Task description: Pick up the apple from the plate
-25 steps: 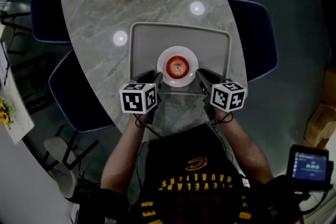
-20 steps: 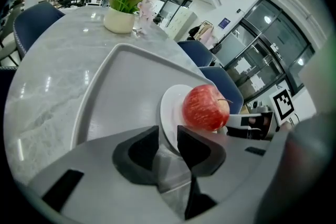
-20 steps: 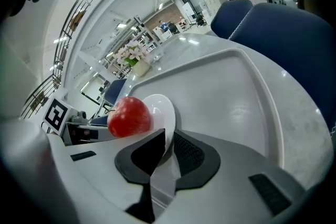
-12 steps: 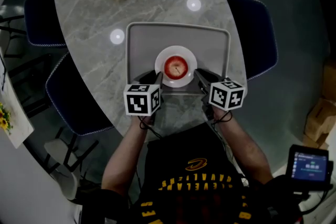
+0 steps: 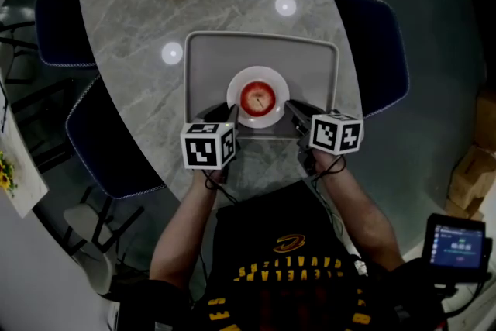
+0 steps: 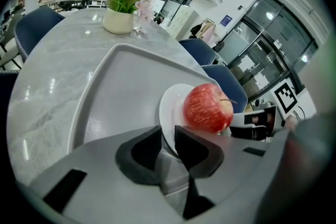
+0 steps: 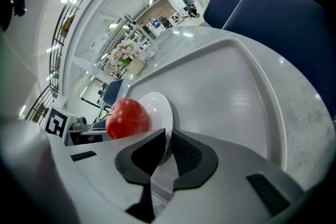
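In the head view, the left gripper (image 5: pixel 230 115) and the right gripper (image 5: pixel 293 108) reached onto a grey rectangular plastic tray (image 5: pixel 209 66) on a grey marble-patterned oval table (image 5: pixel 124 19). Between their tips sat the round red apple (image 5: pixel 257 97) on its small round white plate (image 5: pixel 258 122). In the left gripper view the jaws pinched the plate's rim (barely a sliver of gap), the apple just ahead to their right. In the right gripper view the jaws likewise clamped the opposite rim, the apple ahead to their left.

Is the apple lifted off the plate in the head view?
No, the apple rests in the middle of the plate, which sits on the grey tray.
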A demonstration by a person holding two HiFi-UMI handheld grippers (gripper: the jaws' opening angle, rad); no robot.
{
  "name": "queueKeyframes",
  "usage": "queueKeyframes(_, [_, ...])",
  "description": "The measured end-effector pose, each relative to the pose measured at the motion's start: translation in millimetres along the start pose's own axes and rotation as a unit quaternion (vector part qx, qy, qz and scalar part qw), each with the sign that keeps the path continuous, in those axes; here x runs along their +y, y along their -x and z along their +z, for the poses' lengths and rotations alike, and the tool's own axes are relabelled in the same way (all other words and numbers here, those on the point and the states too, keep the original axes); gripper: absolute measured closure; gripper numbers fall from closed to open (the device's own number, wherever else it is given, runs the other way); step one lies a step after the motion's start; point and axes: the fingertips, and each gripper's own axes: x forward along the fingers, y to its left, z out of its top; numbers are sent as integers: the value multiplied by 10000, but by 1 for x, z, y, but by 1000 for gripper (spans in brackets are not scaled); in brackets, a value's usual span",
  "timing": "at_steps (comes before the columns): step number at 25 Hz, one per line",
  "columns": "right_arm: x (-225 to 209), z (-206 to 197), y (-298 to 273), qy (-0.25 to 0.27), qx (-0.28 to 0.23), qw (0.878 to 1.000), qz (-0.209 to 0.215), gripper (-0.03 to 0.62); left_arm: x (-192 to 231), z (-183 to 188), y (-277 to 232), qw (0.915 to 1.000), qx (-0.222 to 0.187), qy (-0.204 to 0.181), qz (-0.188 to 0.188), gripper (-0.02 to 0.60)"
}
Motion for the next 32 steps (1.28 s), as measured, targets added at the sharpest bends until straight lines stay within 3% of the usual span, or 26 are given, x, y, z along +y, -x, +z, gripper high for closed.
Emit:
queueKeyframes(10, [-1, 0, 0, -435, -55, 9988, 205, 560, 1, -1, 0, 9999, -26, 121, -8, 506])
queueKeyframes(17, [-1, -1, 0, 90, 0, 9998, -150, 557, 1, -2, -1, 9999, -15, 119, -3, 506])
queueKeyframes(32, [0, -1, -2, -305, -58, 9995, -96, 551, -1, -3, 0, 9999, -7, 111, -1, 506])
